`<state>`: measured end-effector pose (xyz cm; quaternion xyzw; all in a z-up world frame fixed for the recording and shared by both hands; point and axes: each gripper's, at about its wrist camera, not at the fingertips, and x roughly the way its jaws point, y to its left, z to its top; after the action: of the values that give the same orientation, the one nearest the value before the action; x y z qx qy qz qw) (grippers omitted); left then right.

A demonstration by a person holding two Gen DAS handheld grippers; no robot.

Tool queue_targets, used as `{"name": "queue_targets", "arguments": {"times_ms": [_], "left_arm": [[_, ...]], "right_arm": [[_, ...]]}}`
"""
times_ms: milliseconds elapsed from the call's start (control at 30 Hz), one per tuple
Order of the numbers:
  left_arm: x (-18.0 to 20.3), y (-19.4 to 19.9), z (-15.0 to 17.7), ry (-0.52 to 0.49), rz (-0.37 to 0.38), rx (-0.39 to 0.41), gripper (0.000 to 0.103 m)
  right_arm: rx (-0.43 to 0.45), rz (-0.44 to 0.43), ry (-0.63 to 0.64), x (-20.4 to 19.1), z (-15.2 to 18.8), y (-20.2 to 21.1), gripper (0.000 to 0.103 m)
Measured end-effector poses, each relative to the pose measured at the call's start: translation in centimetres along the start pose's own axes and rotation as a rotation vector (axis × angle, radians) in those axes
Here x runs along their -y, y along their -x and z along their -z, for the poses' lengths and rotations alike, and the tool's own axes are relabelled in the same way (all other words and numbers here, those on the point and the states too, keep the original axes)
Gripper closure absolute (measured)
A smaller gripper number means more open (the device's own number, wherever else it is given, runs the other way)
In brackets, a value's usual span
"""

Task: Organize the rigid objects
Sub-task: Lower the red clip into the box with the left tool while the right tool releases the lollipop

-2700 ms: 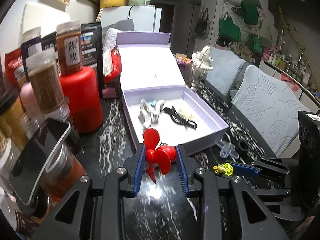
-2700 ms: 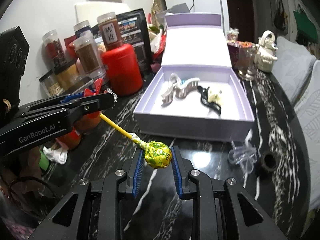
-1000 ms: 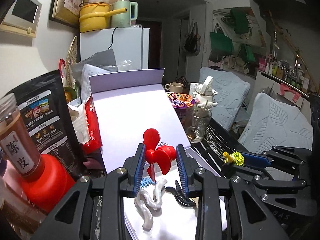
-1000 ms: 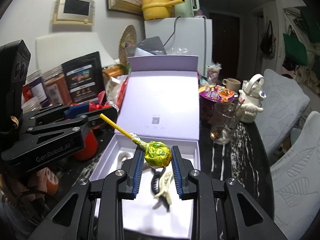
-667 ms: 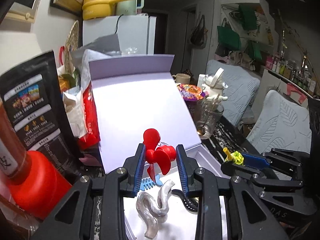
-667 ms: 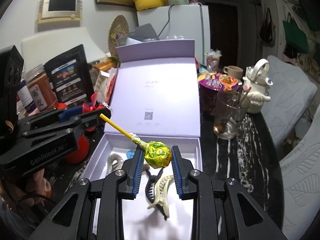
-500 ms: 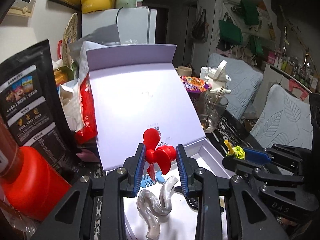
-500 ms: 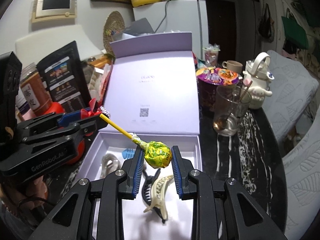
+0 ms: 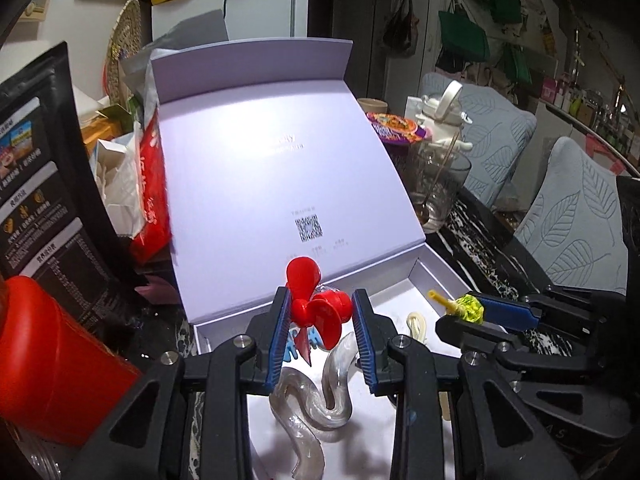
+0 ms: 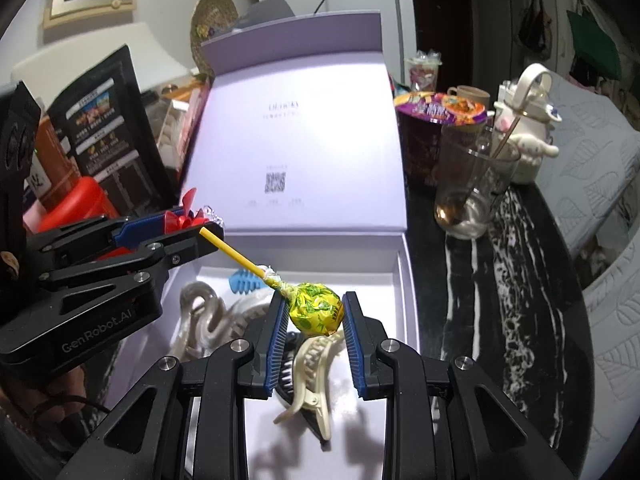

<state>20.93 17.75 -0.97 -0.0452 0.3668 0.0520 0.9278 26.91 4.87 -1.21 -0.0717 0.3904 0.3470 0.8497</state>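
The red propeller toy (image 9: 316,308) sits clamped between the blue pads of the left claw (image 9: 320,334), its blades fanning up and down across the jaws, above the near left part of the open lilac box (image 9: 424,276). Under it in the box lie a clear wavy hair clip (image 9: 316,404) and a small blue comb-shaped clip (image 10: 245,280). To the right, the right claw (image 10: 314,334) is closed on the yellow-green wrapped head of a lollipop (image 10: 316,314), whose yellow stick runs up and to the left toward the left claw's tip. Below the lollipop a cream claw clip (image 10: 312,376) lies over a black one in the box. Right of the box, a glass (image 10: 472,192) stands on the black marbled table (image 10: 500,280).
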Motion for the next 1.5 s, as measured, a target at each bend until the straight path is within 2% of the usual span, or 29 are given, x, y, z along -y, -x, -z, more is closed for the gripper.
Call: {"name": "queue_targets", "arguments": {"times_ms": [500, 700, 1067, 1267, 1500], "left_arm": [[0.0, -2.8, 0.6, 0.0, 0.015, -0.098, 0.072], [-0.1, -3.9, 1.0, 0.025, 0.038, -0.159, 0.072], [-0.4, -5.1, 1.3, 0.057, 0.016, -0.231, 0.072], [-0.4, -5.5, 1.3, 0.056, -0.011, -0.244, 0.072], [-0.2, -5.6, 1.3, 0.046, -0.027, -0.256, 0.072]], "right_arm": [[-0.047, 0.003, -0.049, 0.8, 0.5, -2.2, 0.076], [-0.061, 0.054, -0.052, 0.9, 0.8, -3.1, 0.076], [-0.095, 0.058, -0.049, 1.0, 1.0, -3.6, 0.075], [-0.105, 0.065, -0.054, 1.3, 1.0, -3.6, 0.062], [-0.09, 0.074, -0.04, 1.1, 0.9, -2.8, 0.057]]}}
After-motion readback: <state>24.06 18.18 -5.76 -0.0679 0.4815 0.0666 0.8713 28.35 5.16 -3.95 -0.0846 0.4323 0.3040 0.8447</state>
